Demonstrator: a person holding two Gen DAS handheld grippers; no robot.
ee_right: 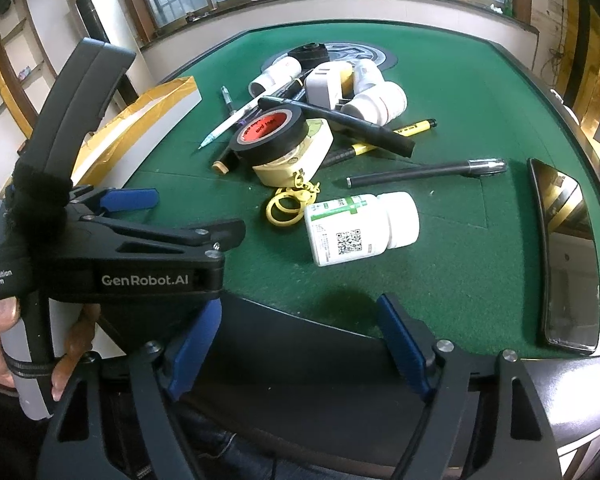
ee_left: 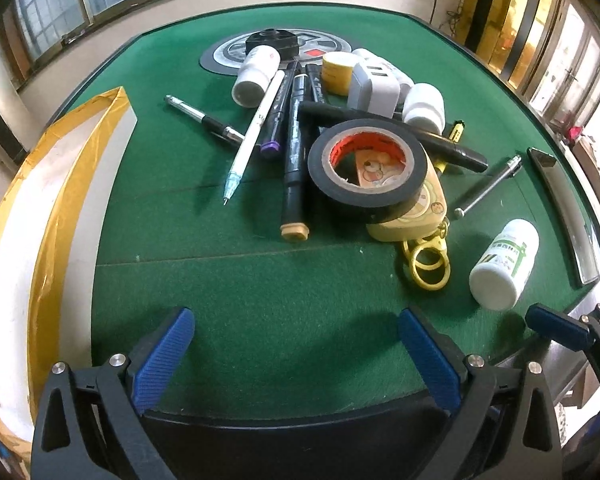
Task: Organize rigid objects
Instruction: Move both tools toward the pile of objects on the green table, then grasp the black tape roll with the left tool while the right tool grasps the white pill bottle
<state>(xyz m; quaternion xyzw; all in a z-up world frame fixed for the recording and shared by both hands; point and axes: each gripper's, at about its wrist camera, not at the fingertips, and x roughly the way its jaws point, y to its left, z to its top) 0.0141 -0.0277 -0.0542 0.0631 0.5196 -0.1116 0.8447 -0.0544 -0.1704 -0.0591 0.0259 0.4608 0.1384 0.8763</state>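
Big jumble of rigid stuff mid-way across the green felt table: black electrical tape roll leaning on a cream tape measure with yellow rings dangling toward the near edge. Markers and a white pen fanned out just left of the roll, white adapter and small bottles piled behind. White pill bottle lying on its side, apart from the heap, nearer the right gripper. Yellow-taped box along the left edge. Both grippers spread wide, gripping nothing, hovering at the near edge; left gripper too.
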